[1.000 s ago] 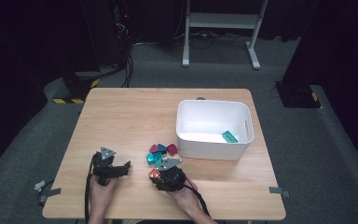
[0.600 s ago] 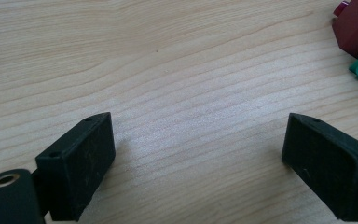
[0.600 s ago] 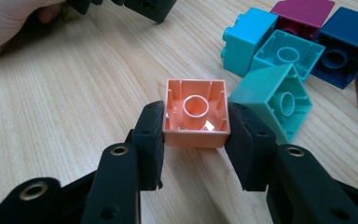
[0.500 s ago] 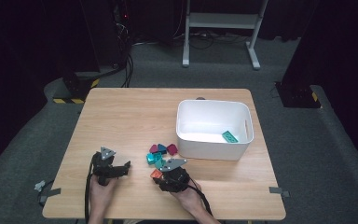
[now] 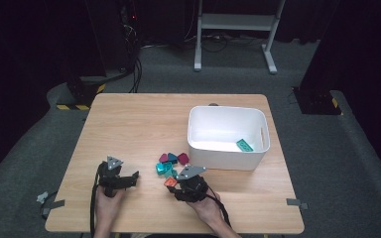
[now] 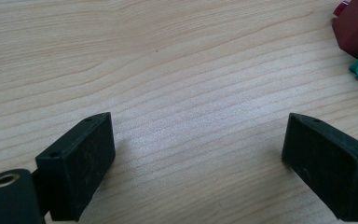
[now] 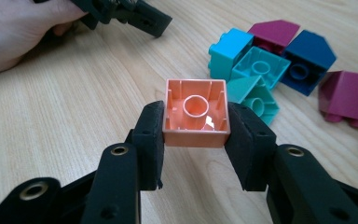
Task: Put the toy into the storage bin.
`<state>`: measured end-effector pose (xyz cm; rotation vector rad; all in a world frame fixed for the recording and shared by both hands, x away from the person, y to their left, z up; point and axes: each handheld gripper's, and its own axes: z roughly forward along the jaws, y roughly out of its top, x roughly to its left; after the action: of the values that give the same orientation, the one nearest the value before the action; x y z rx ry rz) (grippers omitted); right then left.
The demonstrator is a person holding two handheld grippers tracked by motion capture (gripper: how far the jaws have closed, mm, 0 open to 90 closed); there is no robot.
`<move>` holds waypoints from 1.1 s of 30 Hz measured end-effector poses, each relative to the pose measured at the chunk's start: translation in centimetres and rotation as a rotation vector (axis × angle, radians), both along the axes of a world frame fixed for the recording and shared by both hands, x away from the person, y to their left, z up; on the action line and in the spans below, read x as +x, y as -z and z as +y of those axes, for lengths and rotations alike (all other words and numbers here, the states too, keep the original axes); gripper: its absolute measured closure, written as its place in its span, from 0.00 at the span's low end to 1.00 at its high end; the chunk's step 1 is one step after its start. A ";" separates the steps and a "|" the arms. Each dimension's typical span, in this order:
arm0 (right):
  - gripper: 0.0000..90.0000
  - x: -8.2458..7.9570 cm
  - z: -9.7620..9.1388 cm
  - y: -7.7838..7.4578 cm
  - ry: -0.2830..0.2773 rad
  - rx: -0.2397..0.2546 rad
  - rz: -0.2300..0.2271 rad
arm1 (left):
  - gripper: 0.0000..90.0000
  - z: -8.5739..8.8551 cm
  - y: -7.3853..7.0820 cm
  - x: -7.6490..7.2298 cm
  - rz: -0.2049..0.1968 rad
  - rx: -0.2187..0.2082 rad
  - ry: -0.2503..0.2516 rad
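Slightly higher than a second ago, my right gripper fingers clamp the orange brick at frame centre; my left gripper fingers gape over bare table.

Glossy orange plastic brick, matt wood-grain table, smooth white plastic bin

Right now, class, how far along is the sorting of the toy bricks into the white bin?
Done: one green brick lies in the white bin. In hand: the right gripper clamps an orange brick, hollow side facing its camera. Left: the pile of teal, blue and magenta bricks beside the bin. The left gripper is open over bare table.
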<state>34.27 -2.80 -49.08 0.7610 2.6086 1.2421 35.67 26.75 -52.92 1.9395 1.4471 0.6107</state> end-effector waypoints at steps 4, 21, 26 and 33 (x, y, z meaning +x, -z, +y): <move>0.66 0.1 -0.6 -0.7 0.003 0.010 -0.007 | 0.10 0.0 0.0 0.0 0.000 0.000 0.000; 0.66 0.6 -3.0 -3.4 0.006 0.034 -0.002 | 0.10 0.0 0.0 0.0 0.000 0.000 0.000; 0.66 0.7 -3.6 -4.2 0.007 0.042 -0.002 | 0.10 0.0 0.0 0.0 0.000 -0.001 -0.001; 0.66 1.2 -4.4 -5.4 0.013 0.057 0.016 | 0.10 0.0 0.0 0.0 0.000 0.000 0.000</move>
<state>35.44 -7.24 -43.66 0.7989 2.5868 1.3174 35.68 26.75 -52.92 1.9392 1.4470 0.6109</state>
